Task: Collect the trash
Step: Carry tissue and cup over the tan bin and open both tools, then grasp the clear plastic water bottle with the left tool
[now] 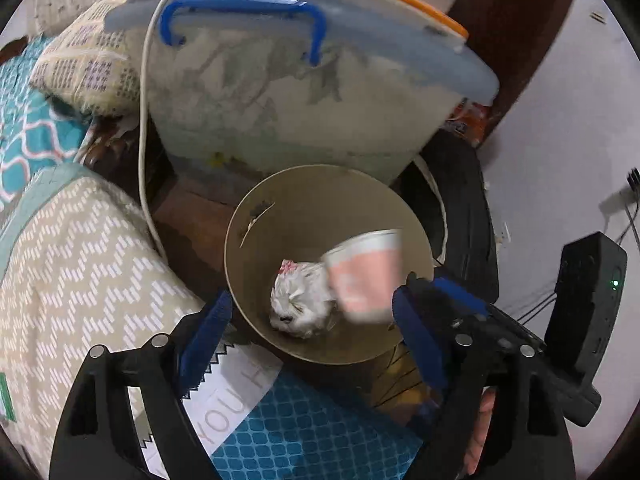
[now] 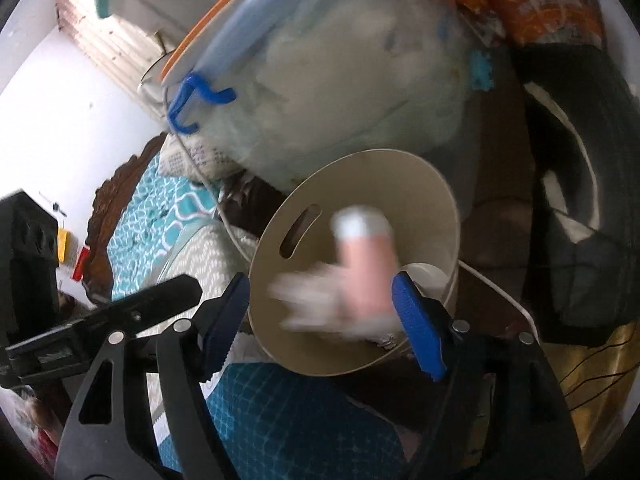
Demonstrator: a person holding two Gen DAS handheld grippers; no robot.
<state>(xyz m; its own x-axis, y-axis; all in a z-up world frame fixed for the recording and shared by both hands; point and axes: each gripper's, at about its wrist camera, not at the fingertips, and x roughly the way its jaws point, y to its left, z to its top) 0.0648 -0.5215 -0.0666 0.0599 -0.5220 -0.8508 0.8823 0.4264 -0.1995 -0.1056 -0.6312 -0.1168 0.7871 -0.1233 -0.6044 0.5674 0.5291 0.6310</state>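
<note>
A clear storage box [image 1: 280, 112] with a blue handle stands behind the round beige bin [image 1: 320, 200]. Both the left gripper [image 1: 308, 340] and right gripper [image 2: 320, 320] hang wide open above the bin, holding nothing. A blurred pink paper cup [image 1: 362, 276] and a crumpled white wrapper [image 1: 300, 300] are inside the bin

White wall [image 1: 560, 100], bed w/ teal quilt [image 1: 20, 128], dim light.

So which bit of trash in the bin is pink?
The paper cup, pink with a white rim; the crumpled wrapper beside it in the bin is whitish.
</note>
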